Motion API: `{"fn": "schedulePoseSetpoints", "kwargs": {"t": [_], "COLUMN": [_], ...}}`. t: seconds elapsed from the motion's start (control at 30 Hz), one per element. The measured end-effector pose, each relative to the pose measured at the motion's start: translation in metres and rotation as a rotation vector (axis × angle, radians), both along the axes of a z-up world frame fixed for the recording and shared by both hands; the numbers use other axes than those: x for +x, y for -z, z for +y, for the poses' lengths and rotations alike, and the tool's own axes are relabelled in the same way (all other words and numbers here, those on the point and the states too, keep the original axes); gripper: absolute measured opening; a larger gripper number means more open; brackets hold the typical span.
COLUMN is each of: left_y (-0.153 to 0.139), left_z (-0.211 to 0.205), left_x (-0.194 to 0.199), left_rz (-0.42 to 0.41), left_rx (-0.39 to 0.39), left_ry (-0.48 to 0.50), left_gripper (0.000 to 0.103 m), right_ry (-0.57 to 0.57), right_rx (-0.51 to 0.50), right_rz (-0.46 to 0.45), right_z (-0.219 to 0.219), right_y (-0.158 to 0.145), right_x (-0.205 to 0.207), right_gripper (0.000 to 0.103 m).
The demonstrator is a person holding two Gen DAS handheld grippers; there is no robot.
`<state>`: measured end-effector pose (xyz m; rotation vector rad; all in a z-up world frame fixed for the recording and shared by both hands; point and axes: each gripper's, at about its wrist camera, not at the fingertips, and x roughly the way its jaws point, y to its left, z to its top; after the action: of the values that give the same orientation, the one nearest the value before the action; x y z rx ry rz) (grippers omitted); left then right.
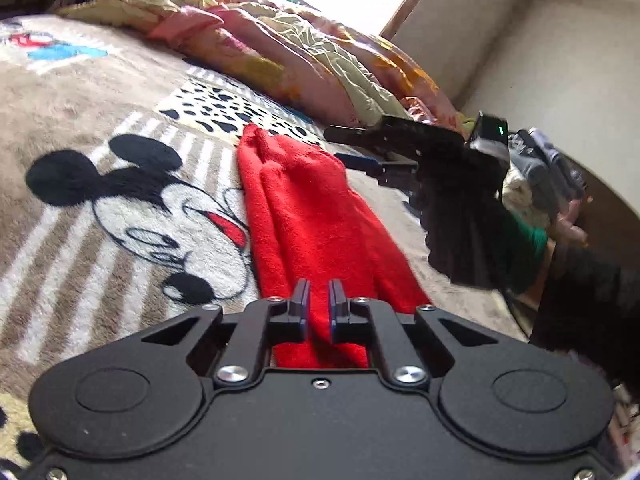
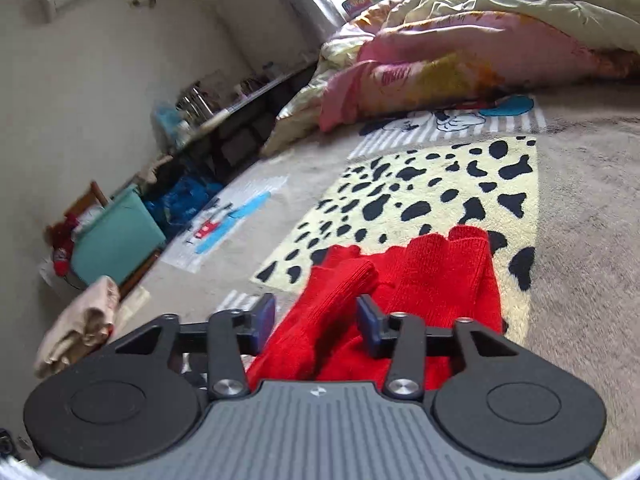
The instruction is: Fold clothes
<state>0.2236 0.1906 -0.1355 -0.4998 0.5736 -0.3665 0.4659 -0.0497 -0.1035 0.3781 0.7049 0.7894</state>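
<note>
Red knit garment (image 1: 304, 216) lies lengthwise on the cartoon blanket (image 1: 120, 128). Left tongs (image 1: 319, 300) pinch its near end; right tongs (image 2: 316, 320) stand spread, straddling a fold. Keep the pinch taut and smooth the fold flat.

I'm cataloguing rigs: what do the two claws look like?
Left claw: matte black body, two round caps, silver screws, black fingers with blue-edged pads. Right claw: same black linkages and caps, but a grey ribbed centre plate with a small white logo, and blue pads.
</note>
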Motion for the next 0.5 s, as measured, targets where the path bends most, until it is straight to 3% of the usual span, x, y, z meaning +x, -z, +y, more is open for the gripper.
{"fn": "schedulePoseSetpoints", "kwargs": {"t": [0.1,0.27,0.3,0.37,0.5], "left_y": [0.000,-0.003,-0.002,0.001,0.003], "left_z": [0.000,-0.011,-0.012,-0.011,-0.007], "left_x": [0.001,-0.001,-0.001,0.001,0.002], "left_rz": [0.003,-0.012,-0.008,0.004,0.016], "left_rx": [-0.017,0.019,0.023,0.015,0.009], "left_ry": [0.014,0.044,0.046,0.041,0.036], "left_gripper": [0.008,0.009,0.009,0.009,0.009], "right_ry": [-0.048,-0.138,-0.158,-0.213,-0.320], "right_rx": [0.043,0.107,0.128,0.119,0.084], "right_rz": [0.038,0.102,0.108,0.105,0.120], "right_z": [-0.007,-0.012,-0.012,-0.011,-0.016], "right_y": [0.008,0.025,0.026,0.026,0.024], "right_x": [-0.009,-0.022,-0.025,-0.029,-0.029], "right_gripper": [0.058,0.058,0.057,0.040,0.036]}}
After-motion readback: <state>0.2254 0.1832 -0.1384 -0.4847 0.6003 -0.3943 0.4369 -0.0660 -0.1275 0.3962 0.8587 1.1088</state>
